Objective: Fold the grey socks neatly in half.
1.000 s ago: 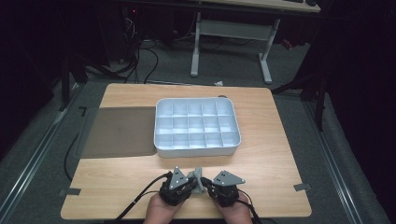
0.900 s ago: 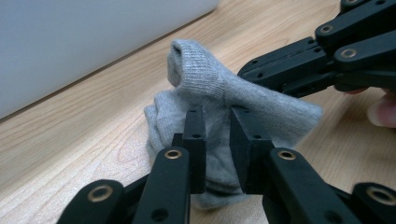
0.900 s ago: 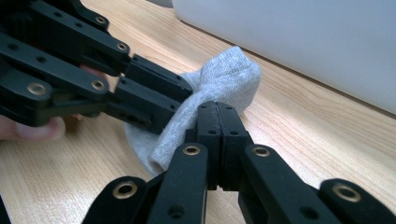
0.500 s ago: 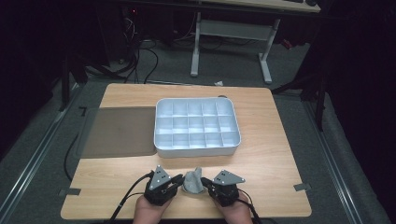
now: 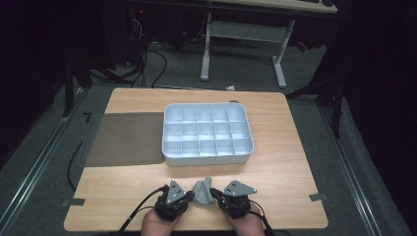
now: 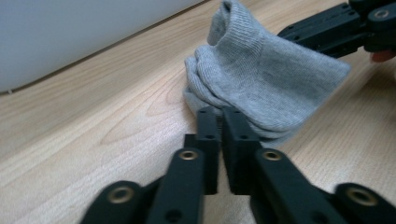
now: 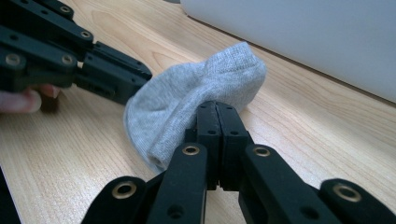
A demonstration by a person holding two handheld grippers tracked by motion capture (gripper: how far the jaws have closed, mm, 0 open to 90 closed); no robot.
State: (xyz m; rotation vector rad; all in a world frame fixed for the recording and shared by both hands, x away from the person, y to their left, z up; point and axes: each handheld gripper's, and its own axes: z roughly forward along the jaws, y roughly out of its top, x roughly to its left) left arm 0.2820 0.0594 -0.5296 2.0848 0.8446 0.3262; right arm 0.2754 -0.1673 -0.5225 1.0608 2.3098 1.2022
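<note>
Fingers [image 7: 208, 122] of our right gripper [image 5: 216, 196] are clamped on the grey sock [image 5: 202, 191]; our left gripper [image 5: 189, 197], just closing, pinches its other edge, above the bench [image 5: 275, 147].

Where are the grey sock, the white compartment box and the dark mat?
grey sock [image 6: 261, 79]: left gripper view, middle of its knit.
white compartment box [image 5: 206, 158]: high view, near wall.
dark mat [image 5: 123, 138]: high view, its centre.
</note>
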